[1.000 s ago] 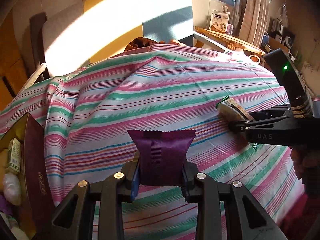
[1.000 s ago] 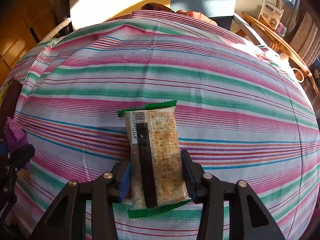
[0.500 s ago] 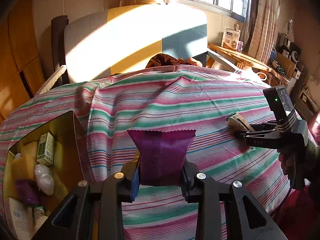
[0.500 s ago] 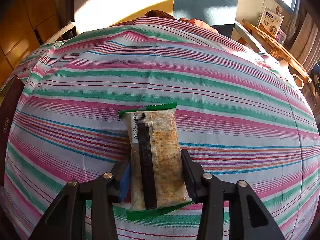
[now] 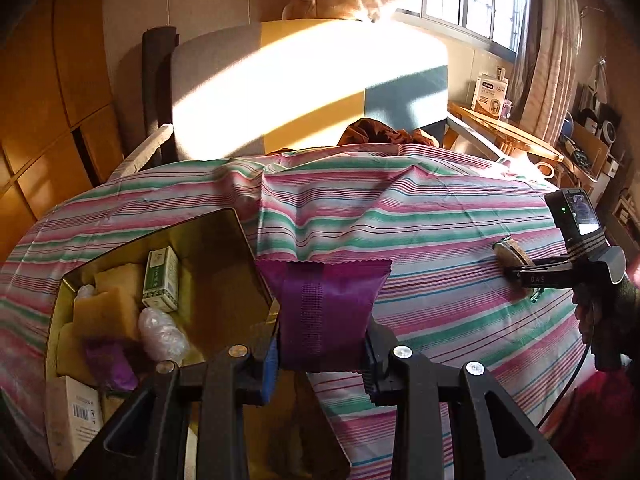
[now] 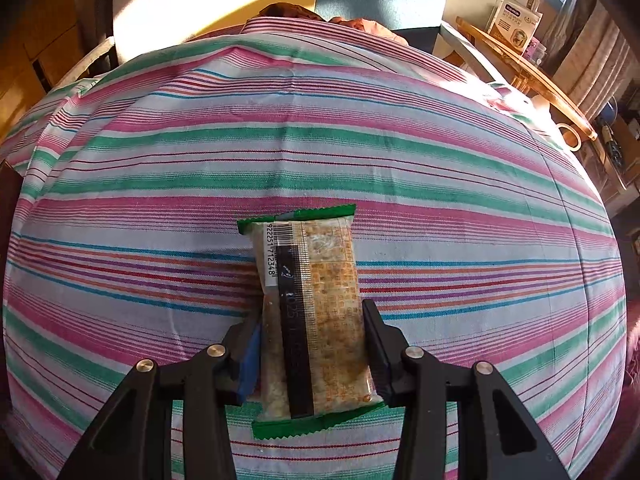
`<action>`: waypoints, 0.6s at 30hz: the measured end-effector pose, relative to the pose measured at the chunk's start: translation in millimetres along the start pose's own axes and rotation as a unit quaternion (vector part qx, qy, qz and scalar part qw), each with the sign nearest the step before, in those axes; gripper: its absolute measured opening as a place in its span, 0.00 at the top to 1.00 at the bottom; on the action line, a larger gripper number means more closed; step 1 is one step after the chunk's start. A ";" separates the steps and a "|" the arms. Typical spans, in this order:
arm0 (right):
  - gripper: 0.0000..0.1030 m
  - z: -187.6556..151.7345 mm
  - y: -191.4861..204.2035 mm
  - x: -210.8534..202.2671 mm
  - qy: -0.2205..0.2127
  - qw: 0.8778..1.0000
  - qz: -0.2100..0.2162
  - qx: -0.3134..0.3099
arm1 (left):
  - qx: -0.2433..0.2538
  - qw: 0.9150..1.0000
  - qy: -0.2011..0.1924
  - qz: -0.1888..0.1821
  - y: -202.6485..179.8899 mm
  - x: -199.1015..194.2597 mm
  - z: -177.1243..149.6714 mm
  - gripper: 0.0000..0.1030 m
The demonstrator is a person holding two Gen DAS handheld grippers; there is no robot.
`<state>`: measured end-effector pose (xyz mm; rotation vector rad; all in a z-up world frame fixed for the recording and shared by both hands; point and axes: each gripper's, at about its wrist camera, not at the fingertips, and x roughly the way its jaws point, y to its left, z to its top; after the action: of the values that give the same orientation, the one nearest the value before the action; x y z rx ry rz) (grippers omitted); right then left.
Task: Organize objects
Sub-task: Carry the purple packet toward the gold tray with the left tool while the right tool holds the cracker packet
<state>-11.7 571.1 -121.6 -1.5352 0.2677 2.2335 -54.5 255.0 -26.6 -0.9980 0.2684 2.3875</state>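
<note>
The purple packet point(image 5: 324, 312), pinched in the left claw point(image 5: 322, 354), has travelled from over bare striped cloth point(image 5: 420, 216) to the edge of the gold box point(image 5: 224, 280), so dropping it in looks next. Well right of the box, the right claw point(image 6: 312, 354) keeps gripping the cracker packet point(image 6: 312, 308).

Purple packet point(image 5: 324, 316) upright beside open box point(image 5: 236, 280); green-edged cracker packet point(image 6: 316, 308) over striped cloth point(image 6: 320, 152).
</note>
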 end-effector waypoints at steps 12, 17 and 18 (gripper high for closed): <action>0.56 -17.5 70.5 -22.6 0.013 0.999 0.047 -0.006 | -0.037 0.999 -0.010 0.012 52.4 -23.0 -15.9 0.68; 0.57 -31.3 117.7 -27.7 -0.018 0.997 0.058 -0.050 | -0.053 0.998 -0.012 0.018 72.2 -31.8 -24.3 0.68; 0.57 -33.7 122.7 -28.9 -0.025 0.997 0.048 -0.057 | -0.057 0.998 -0.013 0.017 76.2 -34.1 -25.8 0.68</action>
<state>-28.3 441.7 -116.6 -1.5507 0.2072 2.3969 -60.6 167.9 -22.4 -1.0196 0.1423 2.4691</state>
